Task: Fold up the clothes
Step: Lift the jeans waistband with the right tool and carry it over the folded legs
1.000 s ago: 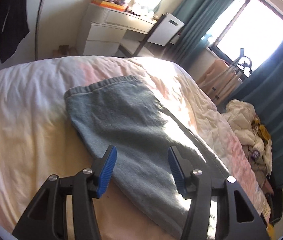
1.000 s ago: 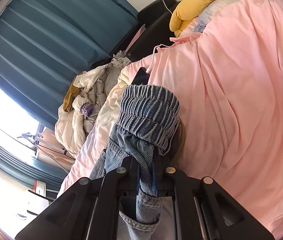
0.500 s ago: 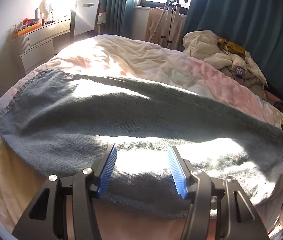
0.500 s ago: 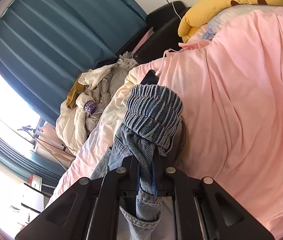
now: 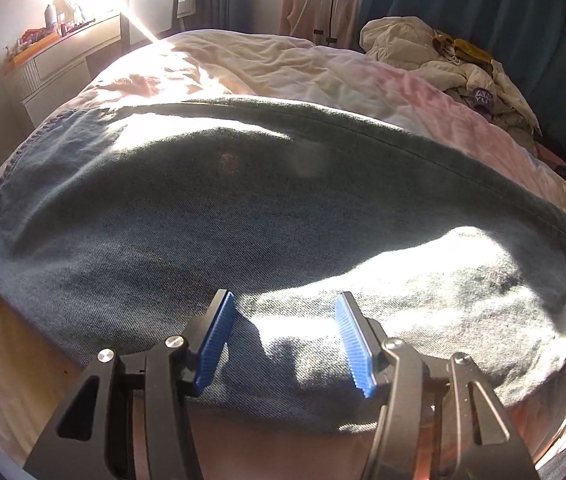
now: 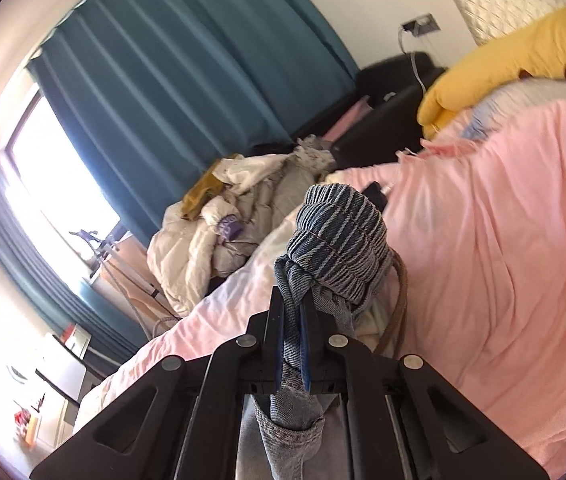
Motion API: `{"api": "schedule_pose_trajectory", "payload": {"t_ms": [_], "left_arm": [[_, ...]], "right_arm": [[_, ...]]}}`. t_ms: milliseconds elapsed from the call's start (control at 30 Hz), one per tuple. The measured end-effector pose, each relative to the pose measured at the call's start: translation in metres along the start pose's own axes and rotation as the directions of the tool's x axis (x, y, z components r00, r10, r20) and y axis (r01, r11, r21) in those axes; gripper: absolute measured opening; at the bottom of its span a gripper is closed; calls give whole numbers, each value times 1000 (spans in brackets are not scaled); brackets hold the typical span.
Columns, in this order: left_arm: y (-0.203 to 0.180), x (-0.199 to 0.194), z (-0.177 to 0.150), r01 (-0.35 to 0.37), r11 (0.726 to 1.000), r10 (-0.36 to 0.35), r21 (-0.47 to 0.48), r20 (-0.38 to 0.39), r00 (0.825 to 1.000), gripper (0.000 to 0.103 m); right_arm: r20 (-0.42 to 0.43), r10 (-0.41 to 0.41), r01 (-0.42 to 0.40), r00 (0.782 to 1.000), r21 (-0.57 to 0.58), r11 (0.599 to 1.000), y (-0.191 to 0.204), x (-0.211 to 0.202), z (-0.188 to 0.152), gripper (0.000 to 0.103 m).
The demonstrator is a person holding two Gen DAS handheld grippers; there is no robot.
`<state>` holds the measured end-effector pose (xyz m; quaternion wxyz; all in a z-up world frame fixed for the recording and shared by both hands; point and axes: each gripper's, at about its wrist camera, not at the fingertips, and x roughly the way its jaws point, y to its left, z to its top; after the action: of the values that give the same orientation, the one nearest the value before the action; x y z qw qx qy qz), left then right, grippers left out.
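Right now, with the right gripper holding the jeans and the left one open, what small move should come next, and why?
Probably lower the left gripper and close it on the near edge of the jeans. Its jaws stand open over the denim and grip nothing, while the right gripper is shut on a bunched end. The jeans lie spread along the bed, so a second grip seems needed before any fold.

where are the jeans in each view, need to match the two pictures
Left wrist: jeans spread flat across the bed, filling the middle, under the open left tool.
Right wrist: bunched waistband at centre, clamped in the right tool.
Shared landmark: cream jacket pile by the teal curtain.
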<state>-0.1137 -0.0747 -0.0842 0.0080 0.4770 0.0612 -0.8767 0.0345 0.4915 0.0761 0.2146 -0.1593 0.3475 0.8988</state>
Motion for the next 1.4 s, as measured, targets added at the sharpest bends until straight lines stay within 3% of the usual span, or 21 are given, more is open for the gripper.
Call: {"api": "schedule_pose_trajectory", "payload": {"t_ms": [233,433,633,800,900,1100,1300,1400], "left_arm": [[10,-13,5,22,999,-21,-36,47,999,54],[26,-32,15,68,994,-56,-90,127,990,54],[51,-49,25,72,985,-41,-154,200,979,54],[70,-60,31,83,976,-32,-201,244,969,54],[78,-63,33,106,968,-44,-226,262,964,54],[78,-65,34,120,967,-51,-225,291,955,54],[76,-57,35,163,963,-99,-216,281,955,54],[77,-54,35,184,957,-117,-223,281,952,54]], "right_arm": [[26,43,-39,999,-148,988,65,-14,-4,4],[55,112,-91,992,-294,951,137,-32,-23,4],[56,199,-159,978,-411,898,209,-46,-59,4],[23,247,-203,969,-502,841,255,-47,-108,3],[-14,268,-227,963,-576,786,277,-44,-147,3],[-127,272,-277,954,-724,632,300,-34,-248,3],[-289,167,-334,943,-821,463,287,-10,-351,3],[-300,142,-332,943,-857,394,279,-9,-376,3]]}}
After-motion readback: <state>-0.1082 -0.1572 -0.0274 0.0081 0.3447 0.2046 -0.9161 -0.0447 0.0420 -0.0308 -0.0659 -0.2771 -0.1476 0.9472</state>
